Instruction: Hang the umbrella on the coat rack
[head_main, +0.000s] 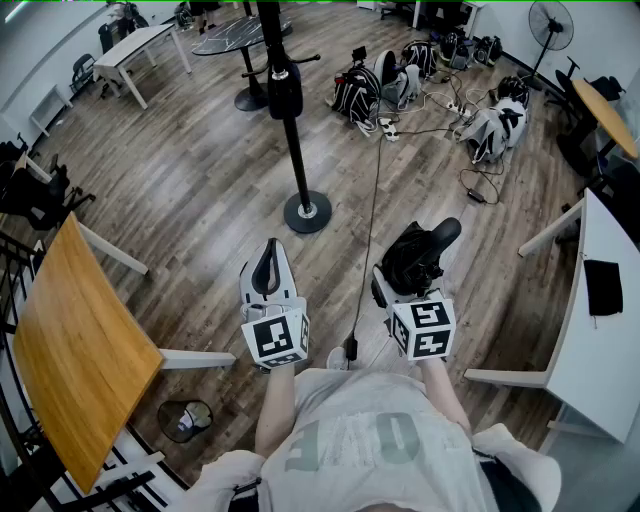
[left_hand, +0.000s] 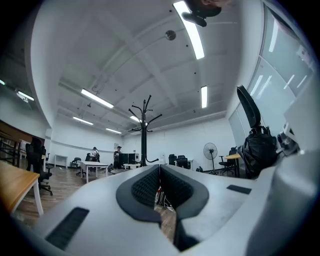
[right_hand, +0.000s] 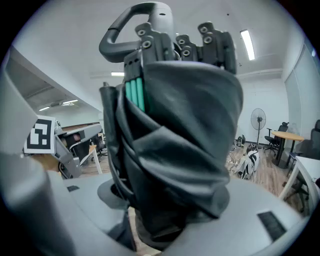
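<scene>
The coat rack (head_main: 290, 130) is a black pole on a round base (head_main: 307, 212), standing on the wood floor ahead of me with a dark item (head_main: 284, 88) hanging on it. Its hooks (left_hand: 144, 117) show far off in the left gripper view. My right gripper (head_main: 410, 272) is shut on the folded black umbrella (head_main: 425, 250). In the right gripper view the umbrella (right_hand: 175, 135) fills the frame, green ribs showing and its grey loop handle (right_hand: 127, 27) on top. My left gripper (head_main: 268, 248) is shut and empty, level, to the left of the umbrella (left_hand: 257, 145).
A wooden table (head_main: 70, 350) stands at my left and a white table (head_main: 605, 350) at my right. Bags and cables (head_main: 375, 90) lie beyond the rack, and a cord (head_main: 370, 220) runs along the floor. A bin (head_main: 185, 420) sits near my feet. People (left_hand: 118, 155) stand far off.
</scene>
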